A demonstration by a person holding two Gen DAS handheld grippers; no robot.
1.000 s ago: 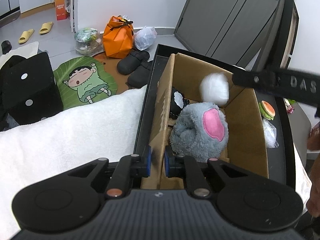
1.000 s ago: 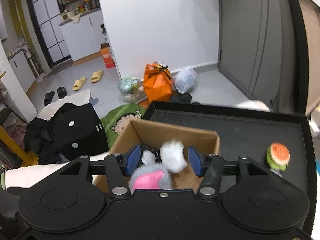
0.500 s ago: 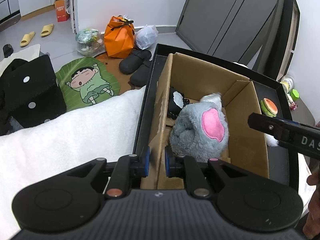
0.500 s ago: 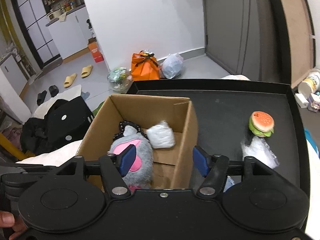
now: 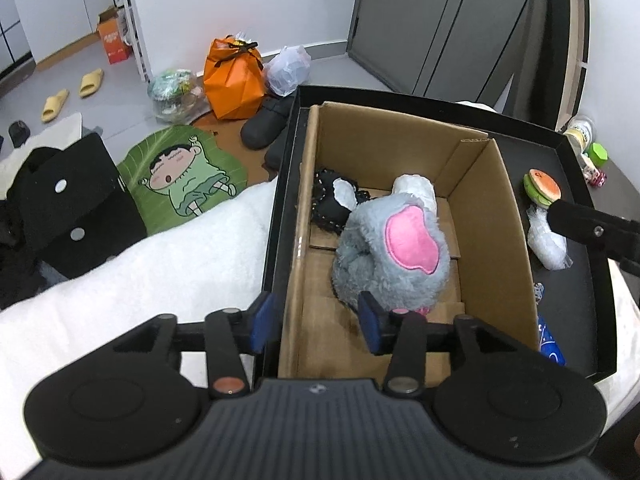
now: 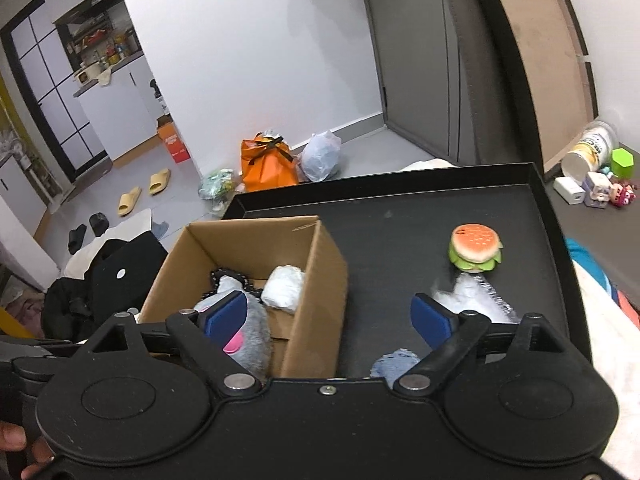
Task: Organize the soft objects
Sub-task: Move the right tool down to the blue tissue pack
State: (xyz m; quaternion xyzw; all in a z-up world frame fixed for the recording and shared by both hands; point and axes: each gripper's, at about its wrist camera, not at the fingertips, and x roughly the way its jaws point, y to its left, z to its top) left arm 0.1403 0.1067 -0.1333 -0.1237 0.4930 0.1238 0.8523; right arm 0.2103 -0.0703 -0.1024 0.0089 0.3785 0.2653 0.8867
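An open cardboard box (image 5: pixel 492 208) stands in a black tray (image 5: pixel 440 104). Inside it lie a grey plush with a pink ear (image 5: pixel 396 256), a white soft bundle (image 5: pixel 416 188) and a small black toy (image 5: pixel 332 200). My left gripper (image 5: pixel 316 328) straddles the box's near left wall; its jaws are opening and its pads are off the cardboard. My right gripper (image 6: pixel 328 318) hovers over the box's right wall (image 6: pixel 320 280), jaws opening wide and gripping nothing. On the tray right of the box sit a burger toy (image 6: pixel 476 248), a white wrapped piece (image 6: pixel 480 296) and a blue cloth (image 6: pixel 394 362).
A white blanket (image 5: pixel 140 280) lies left of the tray. Beyond it on the floor are a cartoon mat (image 5: pixel 184 176), an orange bag (image 5: pixel 234 76), black slippers (image 5: pixel 268 128) and a black bag (image 5: pixel 76 196). Small items (image 6: pixel 592 184) crowd a grey surface right of the tray.
The right gripper let the white bundle fall into the box, then swung right over the tray and spread wider. The left gripper, shut on the box wall before, has opened.
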